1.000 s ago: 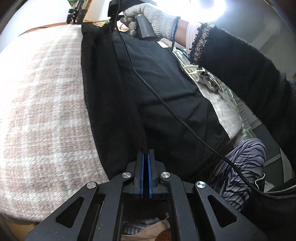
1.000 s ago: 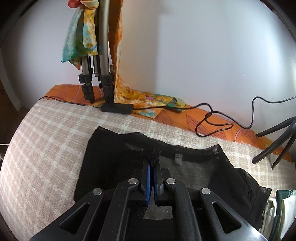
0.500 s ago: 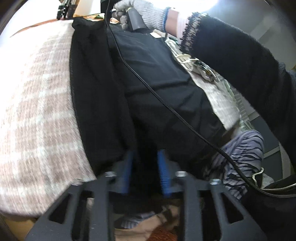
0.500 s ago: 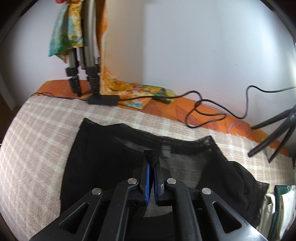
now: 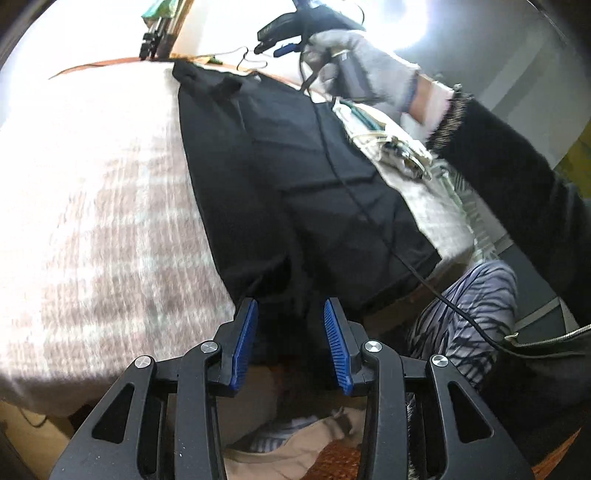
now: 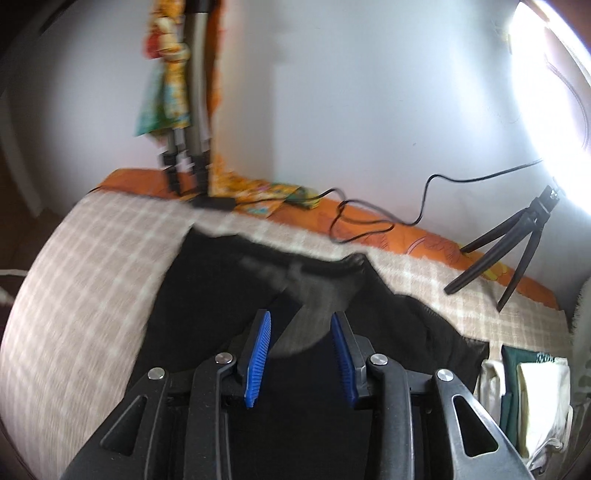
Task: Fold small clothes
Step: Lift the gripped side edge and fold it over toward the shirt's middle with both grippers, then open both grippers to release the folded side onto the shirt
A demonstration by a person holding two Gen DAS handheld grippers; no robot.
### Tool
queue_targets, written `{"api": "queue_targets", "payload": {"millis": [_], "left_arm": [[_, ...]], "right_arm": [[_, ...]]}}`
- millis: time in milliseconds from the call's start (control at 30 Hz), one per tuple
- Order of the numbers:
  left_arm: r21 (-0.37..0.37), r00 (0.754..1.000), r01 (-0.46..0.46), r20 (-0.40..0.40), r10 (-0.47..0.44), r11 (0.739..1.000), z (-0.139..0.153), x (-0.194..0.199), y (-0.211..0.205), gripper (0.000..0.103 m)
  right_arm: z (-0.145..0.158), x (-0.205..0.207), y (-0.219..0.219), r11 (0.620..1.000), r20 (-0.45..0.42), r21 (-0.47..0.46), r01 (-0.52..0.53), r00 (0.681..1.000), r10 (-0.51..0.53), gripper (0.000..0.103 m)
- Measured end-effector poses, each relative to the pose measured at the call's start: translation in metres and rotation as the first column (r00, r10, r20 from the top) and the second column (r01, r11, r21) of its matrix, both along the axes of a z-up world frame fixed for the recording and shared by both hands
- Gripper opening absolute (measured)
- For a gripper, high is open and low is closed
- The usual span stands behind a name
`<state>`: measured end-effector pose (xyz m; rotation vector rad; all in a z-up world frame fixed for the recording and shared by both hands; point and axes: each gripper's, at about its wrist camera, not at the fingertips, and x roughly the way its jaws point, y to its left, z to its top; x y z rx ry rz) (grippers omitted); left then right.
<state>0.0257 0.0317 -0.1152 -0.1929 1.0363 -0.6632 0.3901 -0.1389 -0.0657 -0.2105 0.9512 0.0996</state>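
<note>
A black garment (image 5: 295, 184) lies folded lengthwise on a beige checked blanket (image 5: 92, 221). My left gripper (image 5: 291, 314) is open and empty, just off the garment's near end at the blanket's edge. In the right wrist view the same black garment (image 6: 388, 332) lies flat, its far hem rumpled. My right gripper (image 6: 301, 332) is open and empty, just above the garment near that far hem. In the left wrist view the right gripper (image 5: 284, 33) shows lifted above the garment's far end in a gloved hand (image 5: 354, 62).
A stack of folded light clothes (image 6: 532, 398) lies to the right of the garment. A small black tripod (image 6: 517, 240) and a black cable (image 6: 369, 221) stand on the orange cloth by the wall. A larger tripod's legs (image 6: 188, 155) stand at the back left.
Both grippers were shut on the black garment and have opened and let it go. The right gripper has lifted off the far hem; the left has drawn back a little.
</note>
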Motion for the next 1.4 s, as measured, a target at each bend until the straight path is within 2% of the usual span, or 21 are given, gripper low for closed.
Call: {"api": "queue_targets", "payload": {"millis": [200,333,433,467,500,533,633,667,700,733,767,833,967,1100,1167,1200,1233,1267,1300,1333,1400], "left_arm": [[0.060,0.996,0.051,0.070,-0.055,0.997,0.000,-0.012,-0.023,0.036],[0.184,0.992,0.053,0.101,-0.073,0.981,-0.008,-0.009,-0.042,0.036],[0.219,0.987,0.053,0.134,-0.084,0.974,-0.010,-0.009,-0.049,0.035],[0.219,0.987,0.053,0.137,-0.085,0.974,-0.011,-0.008,-0.051,0.033],[0.205,0.987,0.051,0.142,-0.081,0.977,-0.011,-0.006,-0.051,0.022],[0.202,0.987,0.050,0.141,-0.080,0.978,-0.011,-0.006,-0.051,0.016],[0.190,0.987,0.042,0.142,-0.070,0.981,-0.014,-0.003,-0.048,0.009],[0.186,0.988,0.043,0.141,-0.070,0.982,-0.014,-0.002,-0.048,0.007],[0.185,0.987,0.044,0.142,-0.072,0.982,-0.014,-0.002,-0.048,0.006],[0.186,0.987,0.046,0.144,-0.073,0.982,-0.014,-0.002,-0.048,0.005],[0.175,0.987,0.046,0.141,-0.071,0.984,-0.014,-0.002,-0.046,0.005],[0.162,0.989,0.048,0.132,-0.069,0.986,-0.013,-0.001,-0.046,0.005],[0.133,0.989,0.062,0.127,-0.079,0.989,-0.011,-0.001,-0.051,0.005],[0.084,0.990,0.100,0.094,-0.108,0.991,-0.016,0.000,-0.058,0.005],[0.091,0.987,0.112,0.101,-0.122,0.989,-0.016,-0.001,-0.062,0.010],[0.090,0.985,0.127,0.102,-0.136,0.988,-0.015,-0.002,-0.063,0.019],[0.090,0.984,0.140,0.099,-0.149,0.986,-0.013,-0.003,-0.065,0.033],[0.099,0.982,0.153,0.096,-0.162,0.983,-0.010,-0.005,-0.067,0.040],[0.114,0.982,0.151,0.099,-0.163,0.982,-0.007,-0.008,-0.067,0.051],[0.120,0.982,0.146,0.103,-0.159,0.982,-0.004,-0.009,-0.065,0.052],[0.099,0.982,0.127,0.127,-0.139,0.987,0.003,-0.015,-0.052,0.052]], "right_arm": [[-0.011,-0.015,-0.006,0.998,-0.053,0.056,-0.009,0.999,0.012,0.040],[-0.022,-0.010,-0.011,0.991,-0.084,0.132,0.019,0.996,-0.008,0.054],[-0.033,-0.002,-0.012,0.986,-0.110,0.163,0.039,0.994,-0.021,0.054],[-0.039,0.002,-0.012,0.983,-0.121,0.176,0.044,0.992,-0.022,0.054],[-0.043,0.005,-0.012,0.982,-0.128,0.181,0.048,0.992,-0.025,0.054],[-0.047,0.008,-0.012,0.982,-0.134,0.183,0.054,0.990,-0.030,0.054],[-0.062,0.019,-0.007,0.980,-0.157,0.185,0.070,0.987,-0.041,0.054],[-0.064,0.021,-0.006,0.980,-0.163,0.184,0.072,0.986,-0.041,0.052],[-0.067,0.023,-0.004,0.981,-0.169,0.182,0.072,0.985,-0.041,0.042],[-0.070,0.025,-0.001,0.982,-0.175,0.179,0.067,0.984,-0.036,0.027],[-0.072,0.027,0.000,0.983,-0.181,0.174,0.064,0.983,-0.032,0.022],[-0.073,0.028,0.005,0.987,-0.178,0.150,0.053,0.984,-0.026,0.002],[-0.060,0.028,0.014,0.997,-0.114,0.067,0.026,0.993,-0.018,0.000],[-0.049,0.032,0.009,0.998,-0.071,0.041,0.051,0.996,-0.048,0.000],[-0.047,0.033,0.010,0.999,-0.055,0.008,0.053,0.997,-0.053,0.000],[-0.047,0.032,0.010,0.999,-0.053,-0.003,0.051,0.997,-0.051,0.000],[-0.048,0.032,0.009,0.999,-0.052,-0.014,0.050,0.997,-0.051,0.000],[-0.048,0.030,0.007,0.998,-0.053,-0.019,0.054,0.997,-0.055,0.000],[-0.047,0.028,0.003,0.998,-0.061,-0.004,0.061,0.996,-0.061,0.005],[-0.045,0.024,-0.002,0.997,-0.075,0.030,0.073,0.995,-0.070,0.021],[-0.039,0.010,-0.009,0.992,-0.081,0.095,0.078,0.994,-0.071,0.033]]}}
